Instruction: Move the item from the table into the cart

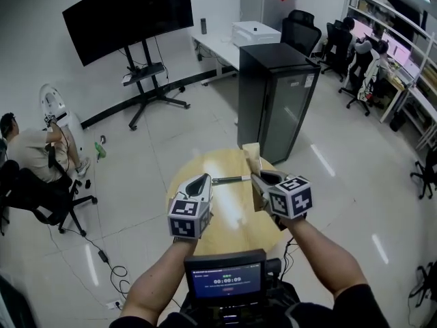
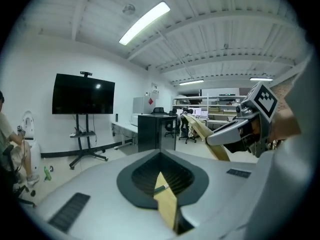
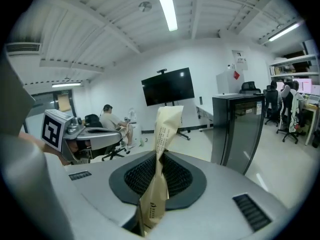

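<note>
Paper bag (image 1: 252, 157) held up over the round table (image 1: 229, 217)
Centre of the head view, just below the black cabinet (image 1: 273, 94); right gripper (image 3: 158, 181) clamped on the bag's crumpled middle, bag standing upright; left gripper (image 2: 162, 186) clamped on a tan strip (image 2: 167, 204); a thin rod (image 1: 230, 180) spans the two gripper tips.

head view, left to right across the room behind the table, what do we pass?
seated person → TV on its stand → black cabinet → people seated at the right-hand desk

Cabinet (image 1: 276, 94) behind tbl (image 1: 232, 219), TV (image 1: 126, 12) left
</note>
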Motion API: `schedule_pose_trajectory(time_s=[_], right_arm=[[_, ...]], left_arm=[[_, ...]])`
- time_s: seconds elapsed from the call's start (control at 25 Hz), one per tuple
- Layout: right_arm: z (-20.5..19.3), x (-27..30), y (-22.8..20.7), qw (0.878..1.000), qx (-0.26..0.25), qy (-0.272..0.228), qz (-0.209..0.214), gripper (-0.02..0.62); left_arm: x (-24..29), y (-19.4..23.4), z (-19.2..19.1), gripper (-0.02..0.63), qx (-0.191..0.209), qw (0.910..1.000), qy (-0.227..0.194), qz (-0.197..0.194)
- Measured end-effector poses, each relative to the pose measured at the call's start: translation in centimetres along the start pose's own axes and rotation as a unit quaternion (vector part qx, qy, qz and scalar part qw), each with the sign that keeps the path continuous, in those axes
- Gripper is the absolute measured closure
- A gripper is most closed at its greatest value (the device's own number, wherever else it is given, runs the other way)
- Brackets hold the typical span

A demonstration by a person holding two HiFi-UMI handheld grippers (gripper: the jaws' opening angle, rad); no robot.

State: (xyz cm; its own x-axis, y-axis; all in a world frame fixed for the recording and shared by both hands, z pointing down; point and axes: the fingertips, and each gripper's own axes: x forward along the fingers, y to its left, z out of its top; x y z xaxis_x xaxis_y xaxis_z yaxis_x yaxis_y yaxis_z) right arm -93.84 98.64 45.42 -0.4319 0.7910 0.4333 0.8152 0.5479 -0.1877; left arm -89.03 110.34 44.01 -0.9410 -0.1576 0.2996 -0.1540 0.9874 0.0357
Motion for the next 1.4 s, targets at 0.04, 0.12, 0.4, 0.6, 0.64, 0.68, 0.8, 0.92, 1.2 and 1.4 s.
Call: schedule_pose_trajectory(time_s=[0.04, 0.12, 0.4, 0.6, 0.64, 0.68, 0.8, 0.92, 1.2, 1.4], right_arm=[[0.4, -0.3, 1.0, 1.000, -0.008, -0.006, -0.002, 0.561], [1.1, -1.2, 2.4, 1.000, -0.020, -0.013, -0.008, 0.561], [2.6, -4.3, 1.1, 0.996, -0.002, -0.065, -0.061, 0.560], [0.4, -12.9, -7.1, 0.981, 0.023, -0.110, -0.160, 0.561], [-0.4, -15.5, -8.7, 0.975, 0.024, -0.118, -0.186, 0.561], [-1.4, -18.3, -10.2, 0.969, 0.029, -0.124, -0.210, 0.561], [-5.1, -28.3, -13.5, 0.953, 0.054, -0.139, -0.265, 0.560], [-9.1, -40.7, -15.9, 0.933, 0.068, -0.155, -0.316, 0.561], [-22.2, -77.6, -18.0, 0.869, 0.101, -0.182, -0.449, 0.561], [-30.8, -95.9, -18.1, 0.808, 0.123, -0.205, -0.539, 0.561]], left_arm=[[-0.7, 0.0, 0.4, 0.598, 0.007, 0.9999, -0.002, -0.009], [-1.7, -0.2, 1.2, 0.598, 0.013, 0.9997, -0.005, -0.021], [-0.8, -2.6, 2.1, 0.598, 0.044, 0.9958, -0.029, -0.075], [4.5, -12.4, 2.4, 0.598, 0.088, 0.9813, -0.041, -0.166], [5.2, -15.2, 2.5, 0.598, 0.098, 0.9768, -0.041, -0.186], [5.7, -18.3, 2.6, 0.598, 0.104, 0.9721, -0.044, -0.206], [5.8, -29.7, 3.0, 0.598, 0.104, 0.9556, -0.057, -0.270], [4.6, -42.8, 3.2, 0.598, 0.120, 0.9359, -0.062, -0.325], [-5.9, -81.0, 2.6, 0.598, 0.141, 0.8653, -0.072, -0.476], [-12.6, -100.6, 0.8, 0.598, 0.155, 0.7960, -0.087, -0.579]])
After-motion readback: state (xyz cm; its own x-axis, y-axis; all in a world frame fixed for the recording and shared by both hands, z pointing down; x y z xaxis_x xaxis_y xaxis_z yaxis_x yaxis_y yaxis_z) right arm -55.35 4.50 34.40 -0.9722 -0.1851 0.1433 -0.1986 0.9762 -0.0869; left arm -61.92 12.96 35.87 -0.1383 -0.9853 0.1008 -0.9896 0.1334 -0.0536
